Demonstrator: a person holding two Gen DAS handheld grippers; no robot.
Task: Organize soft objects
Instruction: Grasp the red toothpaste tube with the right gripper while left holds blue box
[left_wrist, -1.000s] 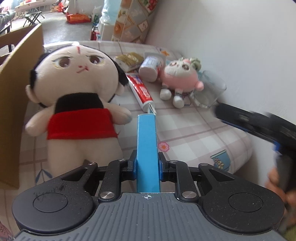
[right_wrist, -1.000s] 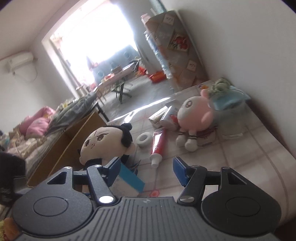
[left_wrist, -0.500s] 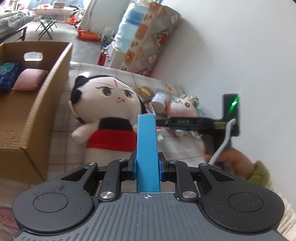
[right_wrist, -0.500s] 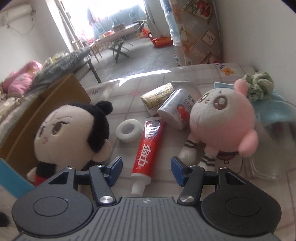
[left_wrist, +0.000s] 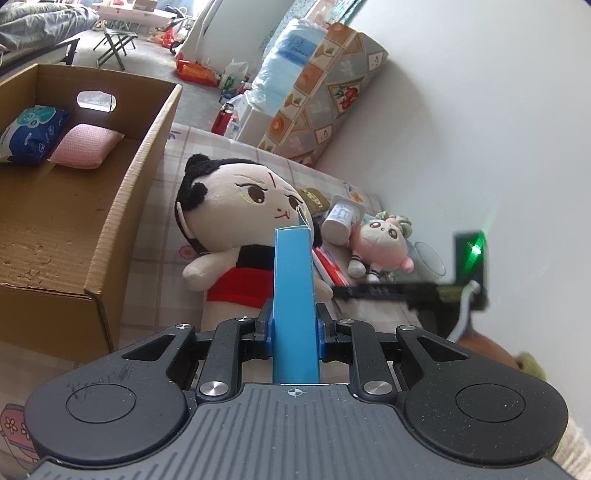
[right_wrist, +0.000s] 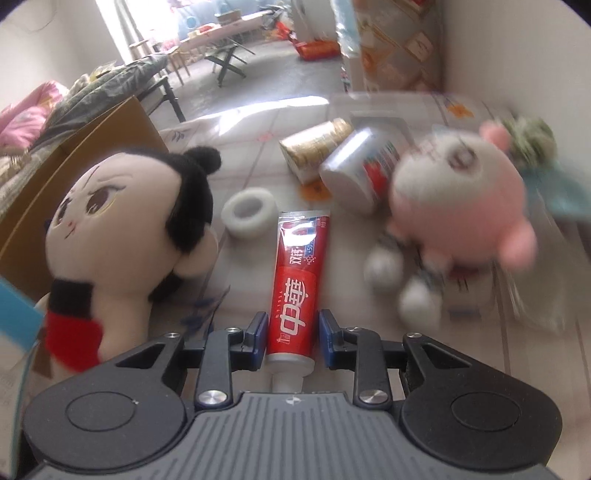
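Observation:
My left gripper (left_wrist: 295, 326) is shut on a slim blue box (left_wrist: 293, 288) that stands up between its pads. Beyond it a big doll (left_wrist: 240, 221) with black hair and a red skirt lies on the checked cloth. A small pink plush (left_wrist: 384, 243) lies further right. In the right wrist view my right gripper (right_wrist: 291, 332) straddles the cap end of a red toothpaste tube (right_wrist: 299, 273) lying on the cloth. Its jaws are closing: the left pad touches the tube and the right pad is a sliver off. The doll (right_wrist: 122, 229) lies left of the tube, the blurred pink plush (right_wrist: 458, 206) right.
An open cardboard box (left_wrist: 122, 206) stands at the left and holds a pink cushion (left_wrist: 86, 146) and a blue packet (left_wrist: 31, 133). A white ring (right_wrist: 249, 214), a yoghurt cup (right_wrist: 354, 173) and a gold packet (right_wrist: 314, 147) lie behind the tube. A wall runs along the right.
My right gripper has come down over the toothpaste tube and its jaws have narrowed around it. My left gripper has drawn back with the blue box, so the cardboard box now shows.

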